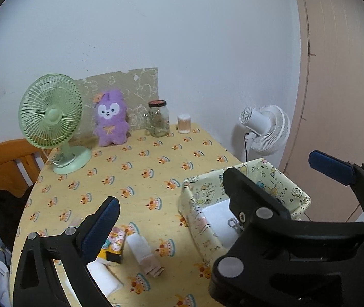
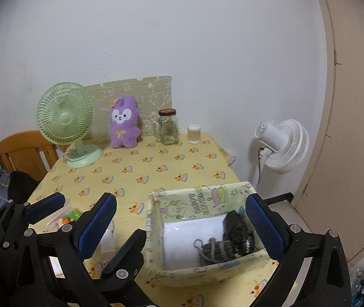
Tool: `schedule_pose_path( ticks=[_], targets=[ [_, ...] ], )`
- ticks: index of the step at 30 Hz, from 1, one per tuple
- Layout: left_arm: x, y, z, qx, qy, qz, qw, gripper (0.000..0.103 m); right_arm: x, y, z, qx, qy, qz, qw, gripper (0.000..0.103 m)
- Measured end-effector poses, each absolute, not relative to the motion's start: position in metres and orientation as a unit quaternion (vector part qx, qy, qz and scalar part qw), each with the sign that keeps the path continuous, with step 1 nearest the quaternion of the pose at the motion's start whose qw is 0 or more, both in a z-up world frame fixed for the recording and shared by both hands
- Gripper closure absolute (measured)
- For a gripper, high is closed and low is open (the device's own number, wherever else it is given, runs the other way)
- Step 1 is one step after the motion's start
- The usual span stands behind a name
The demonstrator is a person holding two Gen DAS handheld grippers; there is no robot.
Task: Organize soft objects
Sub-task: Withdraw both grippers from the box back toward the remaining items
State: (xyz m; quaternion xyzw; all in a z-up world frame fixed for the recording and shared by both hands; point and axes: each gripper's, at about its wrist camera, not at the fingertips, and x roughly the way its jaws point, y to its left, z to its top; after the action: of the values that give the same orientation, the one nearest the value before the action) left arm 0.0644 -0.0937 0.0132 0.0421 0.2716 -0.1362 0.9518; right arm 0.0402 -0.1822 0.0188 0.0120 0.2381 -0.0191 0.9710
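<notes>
You are getting soft, even, rather dim indoor light; shadows are lying faint, edges are bending strongly, corners are going black, focus stays fairly sharp.

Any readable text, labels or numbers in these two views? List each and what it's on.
"HAPPY BIRTHDAY": printed on the inside back wall of the fabric bin, curved beside a cake drawing.
Small packet near the left gripper: colourful print, too blurred to read.
Jar lid: no legible marking.
Nothing else is readable.

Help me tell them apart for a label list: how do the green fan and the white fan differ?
The green fan stands on the table facing the camera; the white fan stands beyond the table's edge, turned away toward the right. Green has a round base; white's base is hidden. Both have round grilles.
</notes>
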Motion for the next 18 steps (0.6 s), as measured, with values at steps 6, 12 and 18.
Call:
schedule_pose_path(
  ticks=[6, 12, 18],
  targets=[
    [0.052, -0.073, 0.018, 0.037, 0.252, -0.127, 0.959, 0.001, 0.028, -0.16, 0.023, 0.009, 0.224, -0.016, 0.974, 0.001],
    [0.041, -0.053, 0.019, 0.033, 0.24, -0.111, 0.964, 0.001, 0.024, -0.139, 0.022, 0.004, 0.217, 0.004, 0.976, 0.001],
    [0.035, -0.036, 0.013, 0.027, 0.236, -0.092, 0.967, 0.002, 0.023, -0.12, 0.016, 0.006, 0.215, 0.028, 0.976, 0.001]
  ],
)
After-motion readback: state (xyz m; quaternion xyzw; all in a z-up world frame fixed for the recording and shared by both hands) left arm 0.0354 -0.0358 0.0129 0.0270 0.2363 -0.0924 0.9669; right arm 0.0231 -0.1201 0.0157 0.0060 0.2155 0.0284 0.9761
